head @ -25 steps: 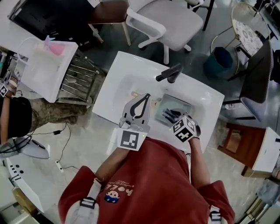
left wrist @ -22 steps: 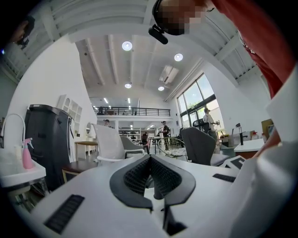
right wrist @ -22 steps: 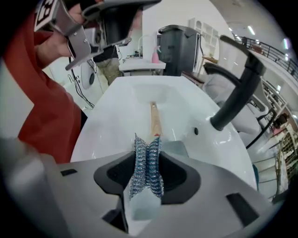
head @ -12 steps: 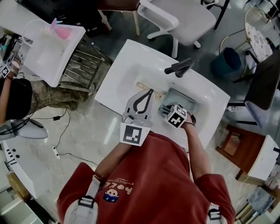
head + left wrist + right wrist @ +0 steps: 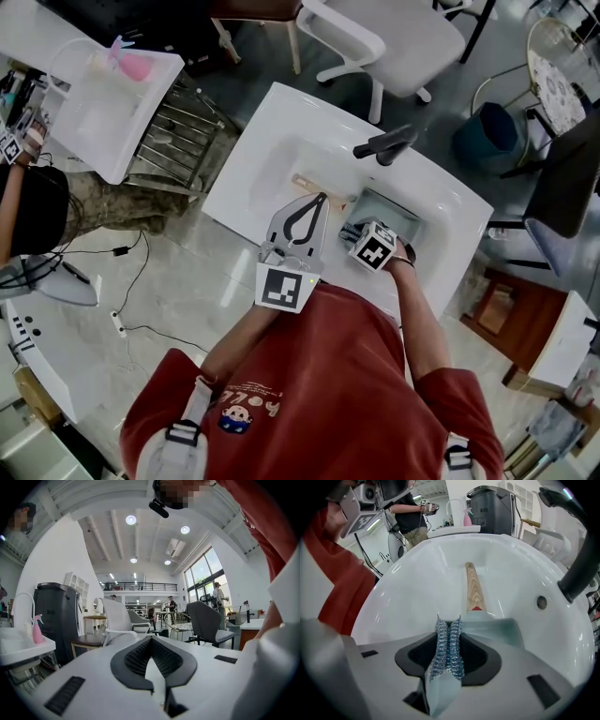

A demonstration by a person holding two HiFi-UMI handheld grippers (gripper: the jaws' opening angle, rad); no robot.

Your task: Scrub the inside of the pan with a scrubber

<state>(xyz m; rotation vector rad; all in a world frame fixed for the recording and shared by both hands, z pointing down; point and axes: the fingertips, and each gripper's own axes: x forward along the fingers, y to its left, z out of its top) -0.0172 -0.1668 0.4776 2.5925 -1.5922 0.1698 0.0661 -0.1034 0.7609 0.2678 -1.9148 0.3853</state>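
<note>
Left hand-held gripper (image 5: 319, 199), in the head view, hangs over the near side of the white sink (image 5: 272, 141) with its jaws drawn into a closed loop, while the right hand-held gripper (image 5: 364, 239) dips into the grey square pan (image 5: 396, 214) lying in the basin near the black faucet (image 5: 384, 145). The left gripper view shows those jaws tip to tip, nothing between them. In the right gripper view the jaws clamp a silvery-blue mesh scrubber (image 5: 449, 651), the pan's wooden handle (image 5: 472, 585) stretching away beyond it.
</note>
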